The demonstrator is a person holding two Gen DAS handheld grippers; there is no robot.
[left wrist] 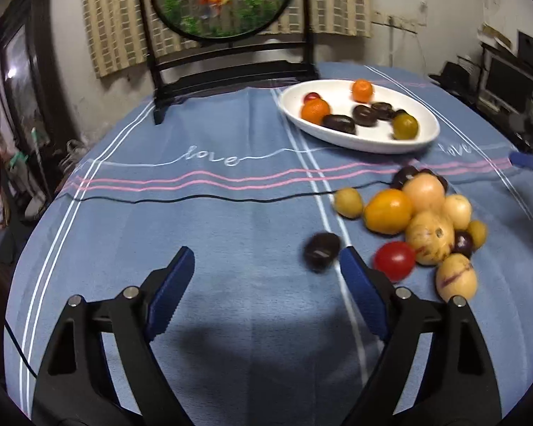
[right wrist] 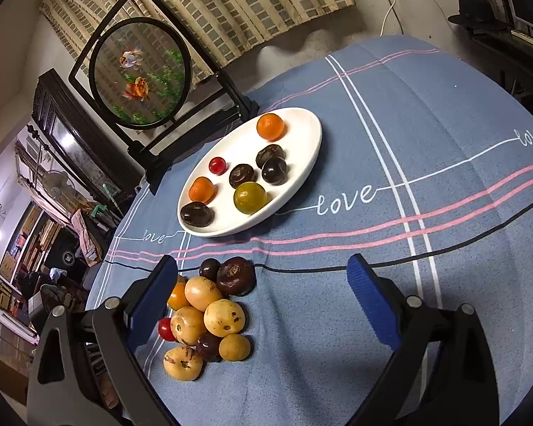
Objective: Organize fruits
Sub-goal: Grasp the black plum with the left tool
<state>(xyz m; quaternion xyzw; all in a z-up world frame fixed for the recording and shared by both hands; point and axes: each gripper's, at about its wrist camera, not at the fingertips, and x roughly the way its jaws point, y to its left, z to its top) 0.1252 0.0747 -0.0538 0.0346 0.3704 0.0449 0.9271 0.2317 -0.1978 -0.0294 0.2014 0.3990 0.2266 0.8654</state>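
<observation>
Beside our left gripper's [left wrist: 266, 266] inner pad, one dark fruit [left wrist: 321, 251] lies loose on the cloth [left wrist: 231, 213], apart from the pile [right wrist: 202, 319] and plate [right wrist: 302, 163]. Both grippers gape empty; nudging could roll it away.

The left wrist view looks forward and downward along its own two blue-padded fingers [left wrist: 351, 266] from close above the blue striped tablecloth [left wrist: 231, 220]. It faces the far wall, where a round goldfish picture in a black stand [left wrist: 222, 0] sits. The white oval plate [left wrist: 359, 138] lies far right, and the loose heap of yellow, orange and dark fruits [left wrist: 423, 220] lies near right.

The right wrist view, rolled slightly, looks down from somewhat higher. Here the same plate [right wrist: 302, 163] sits at centre, the same heap [right wrist: 209, 316] near left by the finger, and the goldfish picture [right wrist: 140, 74] far left. Both views share cloth, plate, heap and picture.
</observation>
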